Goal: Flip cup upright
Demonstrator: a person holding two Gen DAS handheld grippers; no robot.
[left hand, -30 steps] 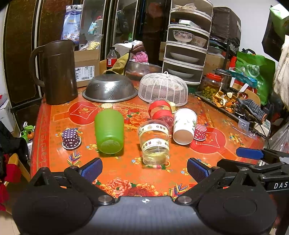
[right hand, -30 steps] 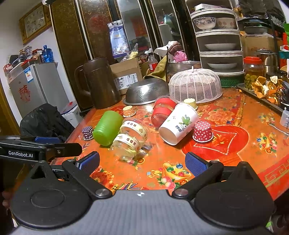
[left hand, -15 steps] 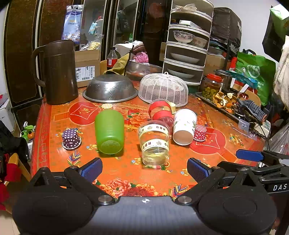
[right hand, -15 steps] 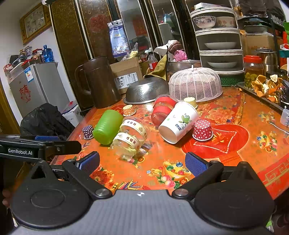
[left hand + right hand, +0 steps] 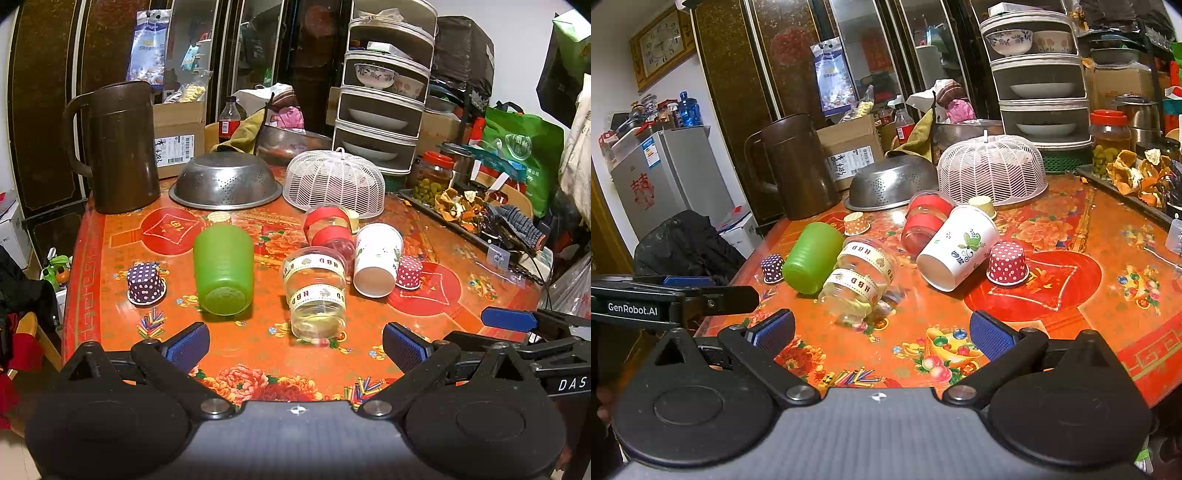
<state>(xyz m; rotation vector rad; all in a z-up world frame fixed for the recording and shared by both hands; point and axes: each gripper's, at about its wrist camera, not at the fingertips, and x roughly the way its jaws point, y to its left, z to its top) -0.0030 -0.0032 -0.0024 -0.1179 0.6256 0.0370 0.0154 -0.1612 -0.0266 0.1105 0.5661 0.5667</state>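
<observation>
Nothing had shifted in the last second: both the left gripper (image 5: 295, 343) and right gripper (image 5: 882, 334) hung spread wide and empty, four toppled cups, green cup (image 5: 223, 269) among them, untouched ahead of the fingertips.

The right gripper (image 5: 882, 332) was wide open and held nothing, low over the near edge of the bench (image 5: 1071, 325). Four cups lay on their sides near the middle of the bench: a green cup (image 5: 810, 256), a clear cup (image 5: 858, 280), a red cup (image 5: 925, 221) and a white cup (image 5: 956, 253). The clear cup touched the green one.
</observation>
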